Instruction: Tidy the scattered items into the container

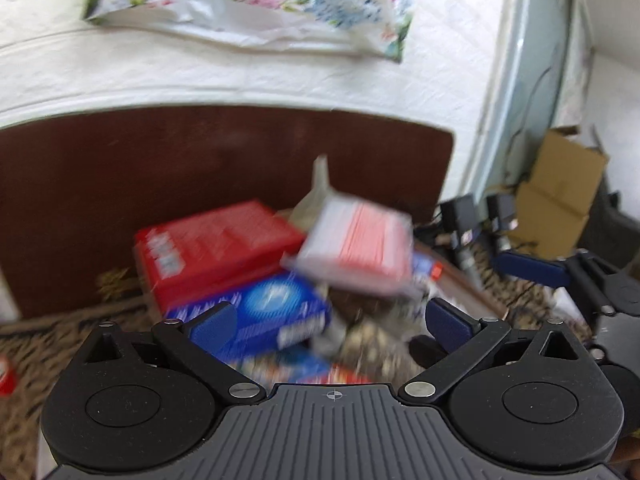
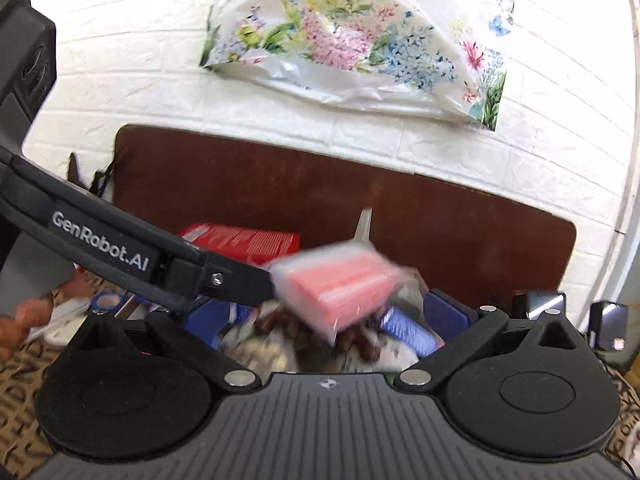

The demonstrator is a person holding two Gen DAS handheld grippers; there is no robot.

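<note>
at the bottom of both frames your left gripper (image 1: 328, 320) and right gripper (image 2: 326, 312) stand spread wide with nothing pinched, and just beyond them at mid-frame a blurred pink-and-white packet (image 1: 356, 248) sits tilted over the red box (image 1: 216, 244) and blue box (image 1: 276, 312) piled in the container (image 1: 460, 284).

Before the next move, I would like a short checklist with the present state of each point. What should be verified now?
1. Left tool open, nothing between its fingers: ok.
2. Right tool open, nothing gripped: ok.
3. Blurred pink-and-white pack free of both tools: ok.
4. Pink-and-white pack settled on the pile: cannot tell, it is blurred.
5. Red cardboard box and blue cardboard box lie together in the pile: ok.
6. Container walls visible around the pile: cannot tell.
</note>
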